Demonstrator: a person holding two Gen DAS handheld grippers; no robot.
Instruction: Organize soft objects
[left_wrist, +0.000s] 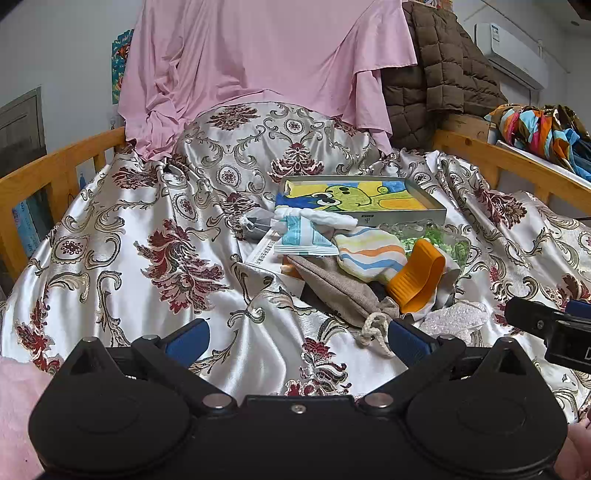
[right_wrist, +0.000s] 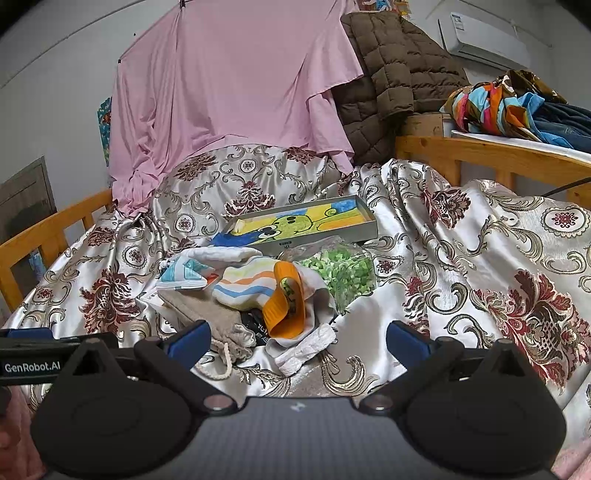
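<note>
Where the satin floral bedspread (left_wrist: 122, 258) covers the bed inside a wooden rail (left_wrist: 55, 166), left hand-held gripper (left_wrist: 297, 341) low at the near edge, blue fingers (left_wrist: 188, 338) spread wide, nothing between them. Just ahead, a heap of soft things in the middle of the bed: blue-and-white sachet (left_wrist: 303, 236) at the left of the heap, beige drawstring pouch (left_wrist: 332, 288) in front with its cord (left_wrist: 373, 328) close to the right-side finger, striped sock (left_wrist: 369, 253) in the centre, orange silicone piece (left_wrist: 417, 275) leaning against it, clear bag of green bits (right_wrist: 340, 273) at the right. Behind the heap, a shallow metal tray (left_wrist: 406, 212) lined with a frog-cartoon cloth (left_wrist: 351, 195). Further right, right hand-held gripper (right_wrist: 297, 341), likewise wide open and empty, pointed at the orange piece and a white cloth (right_wrist: 306, 349) at the heap's near edge. Beyond, pink sheet (right_wrist: 229, 81) draped at the head, brown quilted jacket (right_wrist: 391, 70) beside it.
</note>
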